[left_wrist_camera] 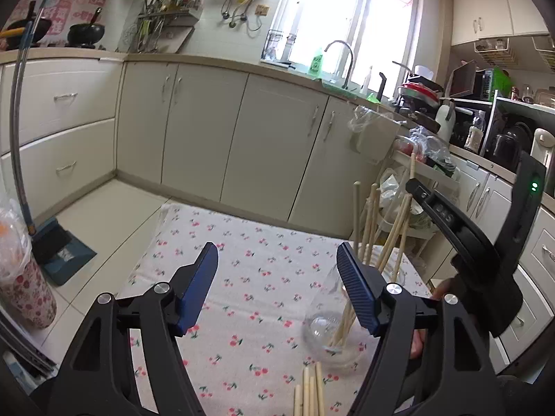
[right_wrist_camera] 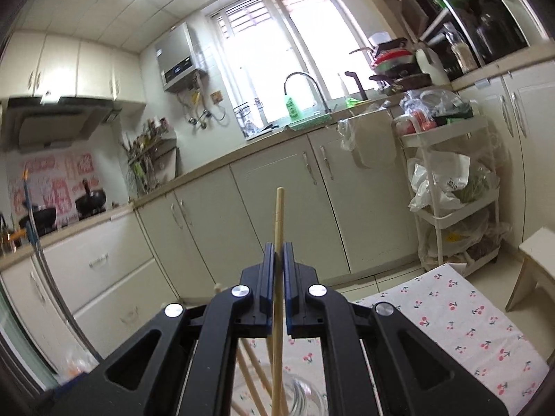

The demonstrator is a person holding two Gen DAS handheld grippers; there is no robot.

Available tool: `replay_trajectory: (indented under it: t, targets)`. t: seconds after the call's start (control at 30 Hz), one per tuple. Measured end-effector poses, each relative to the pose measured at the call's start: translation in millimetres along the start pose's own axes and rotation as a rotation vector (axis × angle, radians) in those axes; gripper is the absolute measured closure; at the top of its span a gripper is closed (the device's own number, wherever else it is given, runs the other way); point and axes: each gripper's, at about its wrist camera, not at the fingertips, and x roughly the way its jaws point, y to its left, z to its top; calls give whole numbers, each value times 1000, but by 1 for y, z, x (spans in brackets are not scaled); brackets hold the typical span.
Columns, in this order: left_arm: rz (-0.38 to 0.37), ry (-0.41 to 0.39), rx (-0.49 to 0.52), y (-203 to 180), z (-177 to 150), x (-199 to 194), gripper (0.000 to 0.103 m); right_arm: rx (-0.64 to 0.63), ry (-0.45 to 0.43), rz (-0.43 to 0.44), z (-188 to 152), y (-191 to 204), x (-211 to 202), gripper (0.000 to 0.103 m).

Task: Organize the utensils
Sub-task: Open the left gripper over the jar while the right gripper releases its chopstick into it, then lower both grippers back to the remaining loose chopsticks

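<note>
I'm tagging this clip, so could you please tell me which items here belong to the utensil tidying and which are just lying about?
Part of the job:
- held chopstick, clamped in the right gripper
- glass jar with chopsticks standing in it
- loose chopsticks on the tablecloth
- left gripper, open

Just lying about:
- dustpan
- green bottle
- trolley of bags

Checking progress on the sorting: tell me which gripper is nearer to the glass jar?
Right. The right gripper hangs directly above the glass jar, shut on a chopstick; the left gripper is open, jar beside its right finger.
</note>
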Motion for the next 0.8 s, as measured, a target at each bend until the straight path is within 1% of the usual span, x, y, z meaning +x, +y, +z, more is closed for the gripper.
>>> replay_trajectory:
  t: [0.07,0.17,0.23,0.3,0.37,0.43,0.53,0.6,0.63,0.73,0.8]
  targets:
    - [11,22,-8,5,-3,0,34,-65,22,8,-5,7,-7,97]
    - [22,63,-24,13,-10,-7,33,-126,70,29,-11,12,-15,95]
    - [39,84,-9,12,-12,-11,31,-145,110,38,-14,13,-24,85]
    - [53,105,5,10,-15,-17,28,-147,145,37,-17,13,-35,78]
    - [92,146,28,9,-21,-22,24,-144,206,40,-21,14,-47,78]
    - [129,200,43,7,-28,-26,24,-144,315,28,-30,16,-58,75]
    - [156,267,43,9,-39,-34,24,-139,546,-11,-62,15,-76,75]
    - [180,310,51,11,-49,-40,23,-150,645,-26,-81,16,-85,75]
    - [187,329,54,12,-53,-42,23,-149,686,-25,-90,17,-90,75]
    - [209,365,51,17,-64,-52,23,-170,758,-25,-108,26,-96,75]
    - [217,392,43,22,-70,-58,22,-185,779,-30,-117,31,-96,75]
